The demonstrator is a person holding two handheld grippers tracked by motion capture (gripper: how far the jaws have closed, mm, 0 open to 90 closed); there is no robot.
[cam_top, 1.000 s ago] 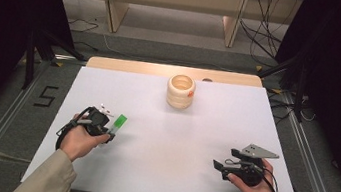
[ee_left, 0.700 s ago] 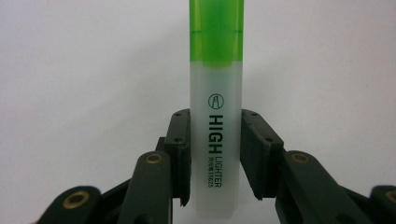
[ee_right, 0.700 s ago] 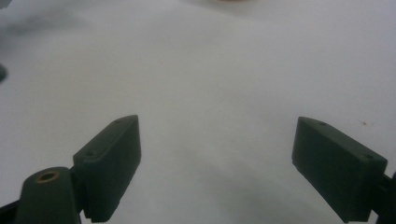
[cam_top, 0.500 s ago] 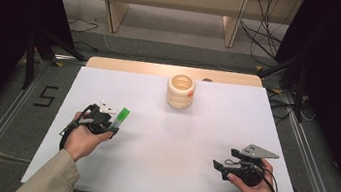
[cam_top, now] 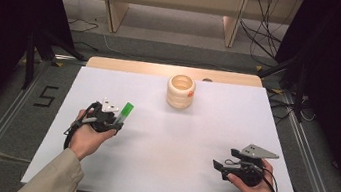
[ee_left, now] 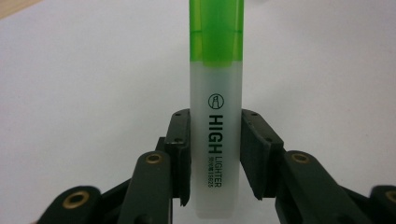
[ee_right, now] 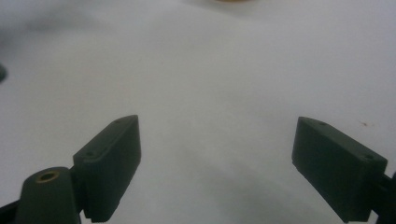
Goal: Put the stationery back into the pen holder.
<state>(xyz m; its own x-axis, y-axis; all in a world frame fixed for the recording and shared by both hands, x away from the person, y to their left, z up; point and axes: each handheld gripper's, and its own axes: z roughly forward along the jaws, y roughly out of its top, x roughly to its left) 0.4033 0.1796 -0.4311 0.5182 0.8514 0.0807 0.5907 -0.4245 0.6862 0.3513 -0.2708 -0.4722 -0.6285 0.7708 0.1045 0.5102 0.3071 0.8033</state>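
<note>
— How far have you got?
— The green highlighter (ee_left: pixel 216 116) is pinched upright in your left tongs (cam_top: pixel 115 121) at the table's left side; the pick-up looks done, the carry to the wooden cup (cam_top: pixel 181 91) seems left.
— And around it?
— Your right tongs (cam_top: pixel 221 166) rest spread, holding nothing; the white table (cam_top: pixel 168 171) stands on a grey floor — cables trail behind.

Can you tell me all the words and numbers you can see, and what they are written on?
"HIGH LIGHTER": on the white barrel of the green highlighter clamped in the left gripper, under a small round logo.
A line of tiny print beside it: too small to read.
"5": a black mark on the grey floor left of the table.
</note>
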